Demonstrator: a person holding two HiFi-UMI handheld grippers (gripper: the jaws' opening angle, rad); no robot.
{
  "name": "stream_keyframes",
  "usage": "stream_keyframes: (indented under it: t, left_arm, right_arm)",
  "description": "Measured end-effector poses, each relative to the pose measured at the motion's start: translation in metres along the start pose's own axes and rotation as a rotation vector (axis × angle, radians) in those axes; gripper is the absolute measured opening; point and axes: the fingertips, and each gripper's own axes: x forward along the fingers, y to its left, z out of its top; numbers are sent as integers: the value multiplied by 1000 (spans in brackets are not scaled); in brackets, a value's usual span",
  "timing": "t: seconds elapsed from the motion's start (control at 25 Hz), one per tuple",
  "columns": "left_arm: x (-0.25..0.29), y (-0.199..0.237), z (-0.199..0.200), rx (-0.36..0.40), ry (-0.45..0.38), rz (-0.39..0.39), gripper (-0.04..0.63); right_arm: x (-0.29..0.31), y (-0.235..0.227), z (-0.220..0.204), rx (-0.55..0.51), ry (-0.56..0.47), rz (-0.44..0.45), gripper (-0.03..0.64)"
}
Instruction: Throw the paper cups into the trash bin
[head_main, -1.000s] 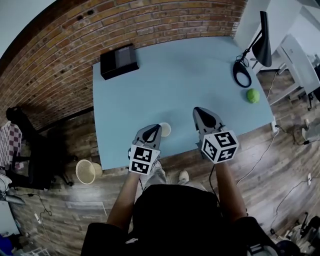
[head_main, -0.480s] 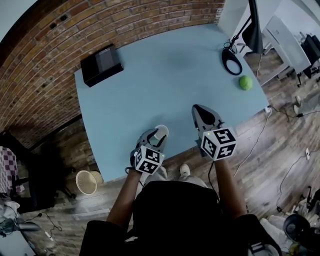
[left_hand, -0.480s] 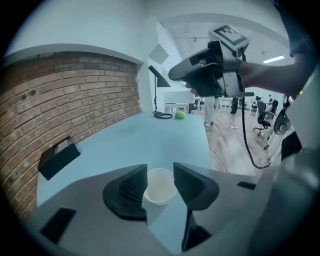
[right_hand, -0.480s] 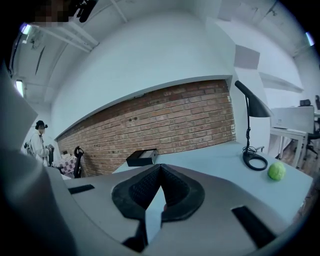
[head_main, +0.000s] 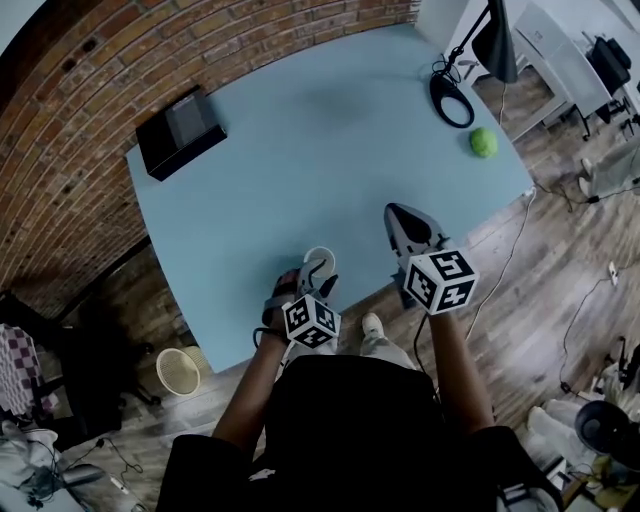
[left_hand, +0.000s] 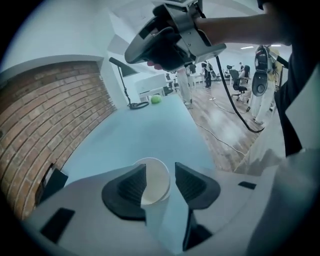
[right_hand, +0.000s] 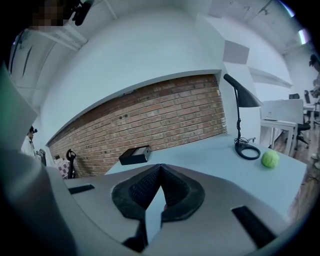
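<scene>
A white paper cup (head_main: 319, 262) stands upright near the table's front edge. My left gripper (head_main: 316, 275) has its jaws on either side of the cup. In the left gripper view the cup (left_hand: 155, 181) sits between the dark pads; the jaws have just been opening, and a gap shows at the right pad, so the gripper (left_hand: 160, 172) is open. My right gripper (head_main: 404, 222) hovers over the table edge to the right of the cup, shut and empty (right_hand: 160, 169). The mesh trash bin (head_main: 180, 369) stands on the floor, left of the table.
On the light blue table (head_main: 300, 150) are a black box (head_main: 180, 132) at the far left, a black lamp base (head_main: 451, 100) and a green ball (head_main: 484, 142) at the far right. A brick wall runs behind. A cable (head_main: 505, 290) trails on the wooden floor.
The left gripper has sunk and rolled, and its jaws went from shut beside the cup to open around it. The right gripper has dropped slightly. The head view has shifted.
</scene>
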Motion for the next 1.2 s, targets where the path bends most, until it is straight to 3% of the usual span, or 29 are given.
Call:
stream_keyframes:
  t: [0.12, 0.24, 0.32, 0.56, 0.96, 1.2]
  left_arm:
    - [6, -4, -6, 43, 23, -24, 166]
    - [9, -4, -8, 59, 29, -27, 97]
    - [10, -2, -9, 60, 28, -31, 59]
    - [10, -1, -6, 37, 17, -44, 35]
    - [-6, 10, 9, -62, -16, 10, 32]
    - [-33, 22, 32, -182, -89, 79, 31]
  right_arm:
    - [2, -1, -4, 13, 3, -3, 5]
    - [4, 0, -6, 25, 5, 1, 5]
    - [4, 0, -7, 30, 7, -1, 5]
    - [3, -2, -8, 32, 13, -1, 5]
    - [2, 2, 3, 10, 1, 57, 5]
    - [-1, 12, 11, -11, -17, 125, 5]
